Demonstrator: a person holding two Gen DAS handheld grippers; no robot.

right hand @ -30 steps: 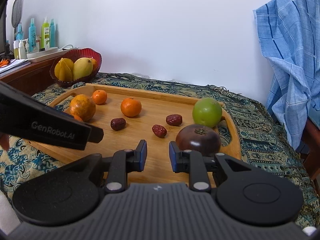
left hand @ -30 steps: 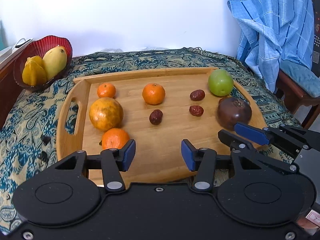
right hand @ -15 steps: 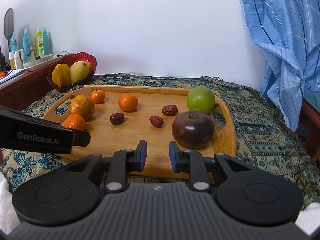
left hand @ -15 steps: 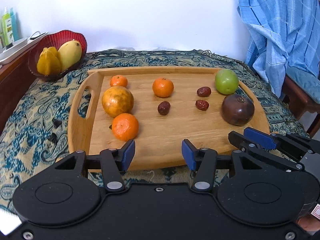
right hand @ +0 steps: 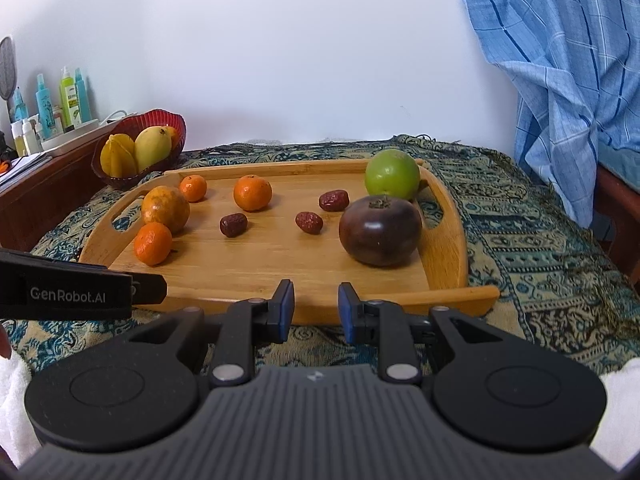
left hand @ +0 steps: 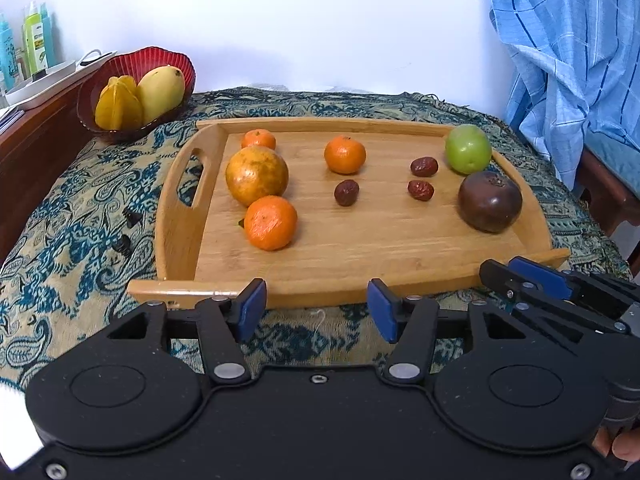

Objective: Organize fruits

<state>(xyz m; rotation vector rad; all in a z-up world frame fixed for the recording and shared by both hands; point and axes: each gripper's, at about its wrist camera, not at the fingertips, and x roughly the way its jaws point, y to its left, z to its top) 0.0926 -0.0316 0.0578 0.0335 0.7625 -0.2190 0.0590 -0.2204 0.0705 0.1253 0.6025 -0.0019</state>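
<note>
Both grippers hang empty before the tray (left hand: pixel 182 216): the left gripper (left hand: pixel 316 310) has just been opening, the right gripper (right hand: pixel 316 308) gapes narrowly. Widen left further, then straddle the near orange (left hand: pixel 271 222) squarely, clear of its bigger neighbour (left hand: pixel 257 176).

Bright, even light, soft shadows, sharp focus, fisheye bending at the edges.

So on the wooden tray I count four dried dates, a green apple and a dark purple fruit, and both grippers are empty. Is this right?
Not quite: there are three dried dates, not four, as the left wrist view shows. The wooden tray does hold the green apple and the dark purple fruit, and both the left gripper and the right gripper are empty.
</note>
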